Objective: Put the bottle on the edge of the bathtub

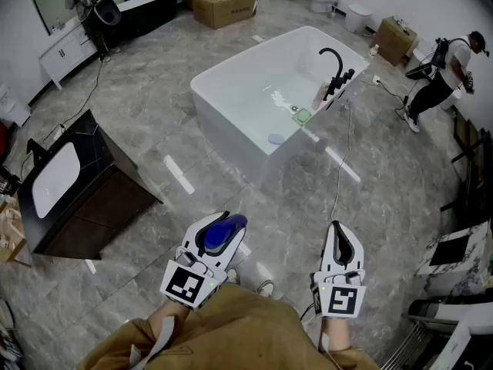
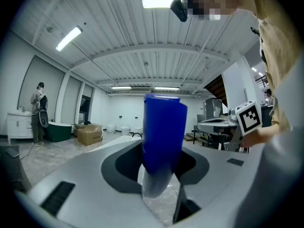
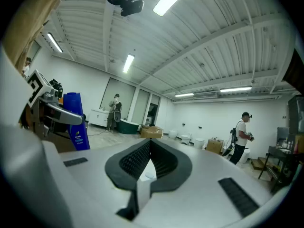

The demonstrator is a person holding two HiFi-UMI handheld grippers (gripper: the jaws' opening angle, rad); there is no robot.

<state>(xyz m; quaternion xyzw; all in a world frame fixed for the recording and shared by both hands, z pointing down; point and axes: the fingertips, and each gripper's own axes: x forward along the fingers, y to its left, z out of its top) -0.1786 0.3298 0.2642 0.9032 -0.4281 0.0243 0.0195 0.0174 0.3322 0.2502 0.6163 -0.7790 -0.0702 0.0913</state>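
Left gripper [image 1: 220, 236] clamped the blue bottle [image 2: 164, 127] at mid-body. Right gripper [image 1: 341, 242] was closed and empty. The bathtub [image 1: 246, 56] stood well ahead. The bottle was probably light, stiff, smooth plastic; a mid-body hold suited setting it upright.

A: Where is the light coming from?
B: Ceiling tubes [image 2: 164, 2] are lighting the room evenly; both gripper views are bending hard and darkening at the corners, with near surfaces blurring

The left claw [image 2: 159, 175] grips a blue bottle [image 2: 164, 132] standing upright between its jaws.
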